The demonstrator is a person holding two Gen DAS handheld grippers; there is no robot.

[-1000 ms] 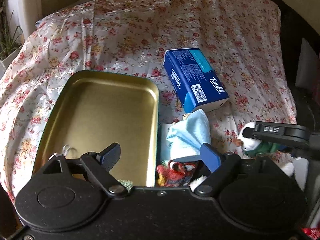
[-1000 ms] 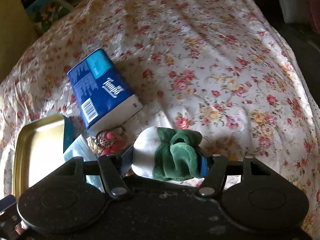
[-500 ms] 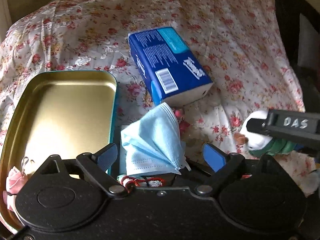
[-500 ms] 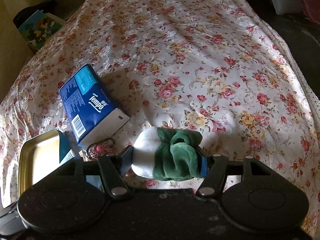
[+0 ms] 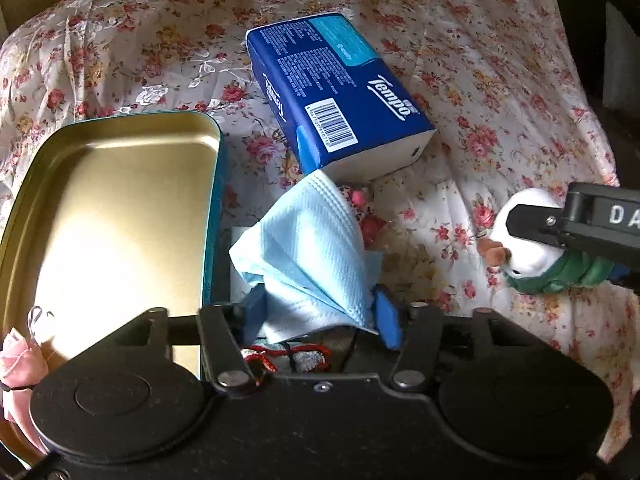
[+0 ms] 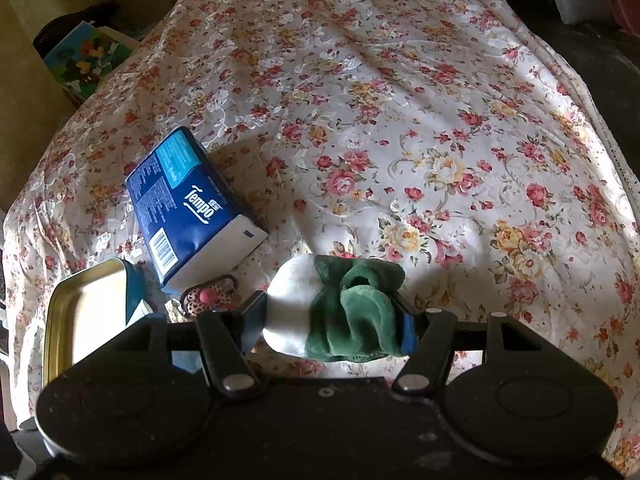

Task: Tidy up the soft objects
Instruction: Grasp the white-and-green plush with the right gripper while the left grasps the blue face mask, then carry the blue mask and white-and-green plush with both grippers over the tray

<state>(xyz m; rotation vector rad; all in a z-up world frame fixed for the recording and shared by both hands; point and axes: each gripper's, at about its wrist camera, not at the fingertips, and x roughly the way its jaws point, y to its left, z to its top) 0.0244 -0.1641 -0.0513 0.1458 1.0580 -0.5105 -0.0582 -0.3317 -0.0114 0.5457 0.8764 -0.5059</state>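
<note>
The left tongs [image 5: 320, 312] have just been closing and now pinch the light-blue face mask [image 5: 308, 248], which stands between their blue pads just right of the gold tin tray [image 5: 120, 200]. The right tongs [image 6: 334, 320] grip a white-and-green plush toy [image 6: 336, 308] (squeezed sideways) above the floral cloth [image 6: 440, 140], near the blue tissue pack [image 6: 188, 204].

Left wrist view: lower edge of the light-blue face mask [image 5: 316, 256] is hidden behind the left gripper [image 5: 320, 314], whose jaws have just been closing on it. A red-and-white knitted item [image 5: 286, 356] below shows only in part; identity undetermined. The pink fabric flower [image 5: 18, 364] is cut by the left frame edge. The right gripper [image 5: 556, 240] is cut at right.

Right wrist view: the gold tin tray [image 6: 86, 300] is partly hidden at lower left; the leopard-print item [image 6: 212, 294] is unidentifiable.
</note>
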